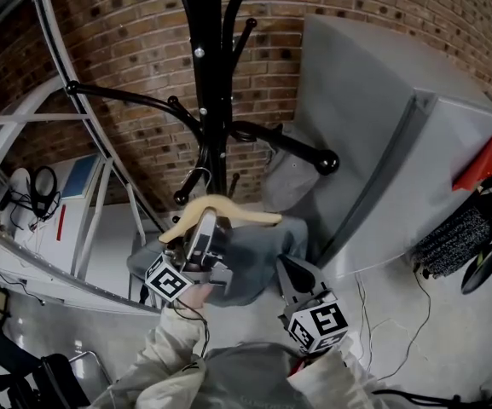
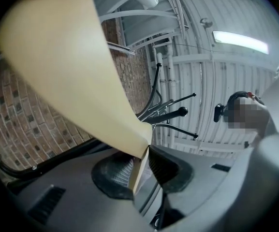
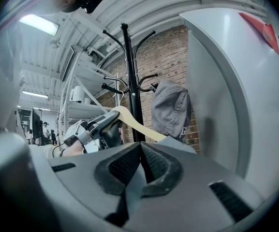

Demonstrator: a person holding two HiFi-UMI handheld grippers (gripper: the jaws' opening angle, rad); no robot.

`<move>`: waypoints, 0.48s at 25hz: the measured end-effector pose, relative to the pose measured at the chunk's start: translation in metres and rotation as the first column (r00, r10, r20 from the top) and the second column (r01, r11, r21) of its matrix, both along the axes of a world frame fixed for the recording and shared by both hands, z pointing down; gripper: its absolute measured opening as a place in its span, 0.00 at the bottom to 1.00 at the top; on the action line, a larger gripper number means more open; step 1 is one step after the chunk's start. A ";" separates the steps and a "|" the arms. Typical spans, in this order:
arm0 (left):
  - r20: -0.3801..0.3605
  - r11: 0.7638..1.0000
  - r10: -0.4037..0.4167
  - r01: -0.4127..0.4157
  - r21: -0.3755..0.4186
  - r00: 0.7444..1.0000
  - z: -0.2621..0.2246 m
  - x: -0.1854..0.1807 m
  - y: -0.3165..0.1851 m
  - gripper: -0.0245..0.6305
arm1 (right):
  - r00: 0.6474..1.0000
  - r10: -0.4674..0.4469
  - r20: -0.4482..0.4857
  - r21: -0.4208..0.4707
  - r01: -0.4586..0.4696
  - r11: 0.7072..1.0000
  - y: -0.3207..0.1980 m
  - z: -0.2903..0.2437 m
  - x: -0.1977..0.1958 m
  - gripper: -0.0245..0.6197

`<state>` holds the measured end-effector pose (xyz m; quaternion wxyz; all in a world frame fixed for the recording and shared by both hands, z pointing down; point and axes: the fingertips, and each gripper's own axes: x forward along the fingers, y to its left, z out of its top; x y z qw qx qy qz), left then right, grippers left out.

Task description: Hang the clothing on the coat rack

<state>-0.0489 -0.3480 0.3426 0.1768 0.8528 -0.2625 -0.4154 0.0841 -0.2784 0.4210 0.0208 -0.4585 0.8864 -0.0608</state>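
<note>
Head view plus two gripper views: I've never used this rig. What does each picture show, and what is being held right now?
There is no robot here: a person holds a two-jaw gripper in each hand. The head view looks down from the person's head; each gripper view looks along that gripper's own jaws. The left gripper is shut on a wooden hanger. The right gripper pinches the grey garment below the hanger. Ahead stands the black coat rack, with a grey cap hanging on it.
</note>
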 end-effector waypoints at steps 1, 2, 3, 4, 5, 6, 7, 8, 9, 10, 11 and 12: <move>-0.008 1.000 -0.002 0.002 -0.007 1.000 0.001 0.000 0.000 0.19 | 1.000 -0.001 0.001 -0.002 0.001 1.000 0.001 0.000 0.001 0.08; -0.015 1.000 -0.005 0.005 -0.012 1.000 0.001 -0.001 0.001 0.19 | 1.000 -0.002 0.000 -0.003 0.002 1.000 0.002 0.000 0.002 0.08; -0.021 1.000 -0.009 0.008 -0.017 1.000 0.001 -0.001 0.001 0.19 | 1.000 -0.002 0.000 -0.005 0.002 1.000 0.003 0.001 0.004 0.08; -0.025 1.000 -0.011 0.011 -0.023 1.000 0.001 -0.001 0.002 0.19 | 1.000 -0.003 0.000 -0.006 0.003 1.000 0.004 0.001 0.005 0.08; -0.030 0.999 -0.013 0.012 -0.032 0.999 0.002 -0.001 0.002 0.19 | 1.000 -0.005 0.000 -0.007 0.005 1.000 0.005 0.001 0.006 0.08; -0.036 0.999 -0.013 0.012 -0.045 0.999 0.003 -0.001 0.003 0.19 | 1.000 -0.008 -0.001 -0.007 0.008 1.000 0.007 0.001 0.007 0.08; -0.036 0.998 -0.018 0.016 -0.059 0.999 0.005 -0.001 0.003 0.19 | 1.000 -0.012 -0.003 -0.006 0.012 1.000 0.009 0.001 0.007 0.08; -0.028 0.997 -0.028 0.026 -0.069 0.999 0.006 -0.001 0.003 0.19 | 1.000 -0.015 -0.004 -0.005 0.015 1.000 0.010 0.000 0.008 0.08; -0.026 0.996 -0.035 0.033 -0.080 0.999 0.009 -0.001 0.003 0.19 | 1.000 -0.017 -0.003 -0.005 0.017 1.000 0.012 0.000 0.009 0.08; -0.037 0.995 -0.035 0.031 -0.097 0.999 0.013 0.000 0.005 0.19 | 1.000 -0.019 -0.002 -0.005 0.019 1.000 0.013 0.000 0.010 0.08; -0.051 0.993 -0.032 0.026 -0.114 0.998 0.017 0.000 0.006 0.19 | 1.000 -0.021 -0.001 -0.006 0.021 1.000 0.015 0.001 0.012 0.08; -0.050 0.992 -0.034 0.028 -0.122 0.998 0.020 0.001 0.009 0.19 | 1.000 -0.023 0.001 -0.007 0.023 1.000 0.016 0.002 0.013 0.08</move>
